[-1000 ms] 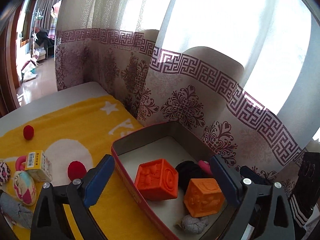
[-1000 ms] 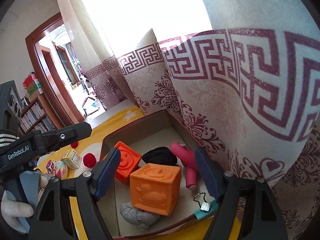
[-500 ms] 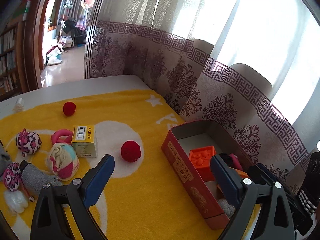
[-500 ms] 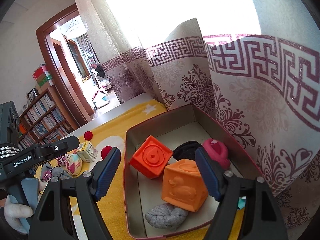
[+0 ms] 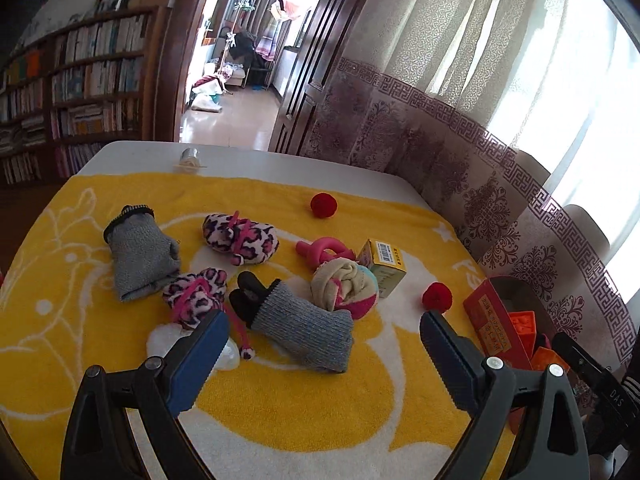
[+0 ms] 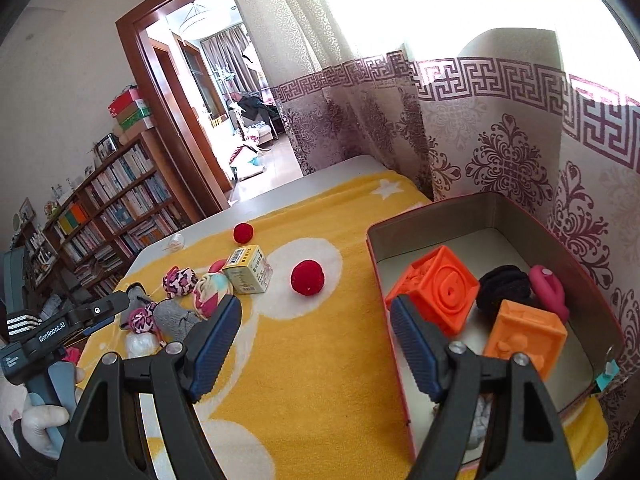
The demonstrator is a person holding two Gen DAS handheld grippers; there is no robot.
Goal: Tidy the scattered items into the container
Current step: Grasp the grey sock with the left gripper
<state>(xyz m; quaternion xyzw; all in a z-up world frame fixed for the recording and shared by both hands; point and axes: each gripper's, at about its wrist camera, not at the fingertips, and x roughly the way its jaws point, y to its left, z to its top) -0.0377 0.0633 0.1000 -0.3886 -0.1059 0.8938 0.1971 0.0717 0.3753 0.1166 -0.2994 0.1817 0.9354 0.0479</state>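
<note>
Both grippers, left [image 5: 324, 344] and right [image 6: 316, 334], have jaws wide apart, empty.

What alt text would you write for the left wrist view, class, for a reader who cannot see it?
The open, empty left gripper hangs over a yellow towel strewn with items: two grey socks, leopard-print booties, a rolled striped sock, a small yellow box, a pink ring toy and two red pompoms. The red container holding orange blocks sits at the right edge.
</note>
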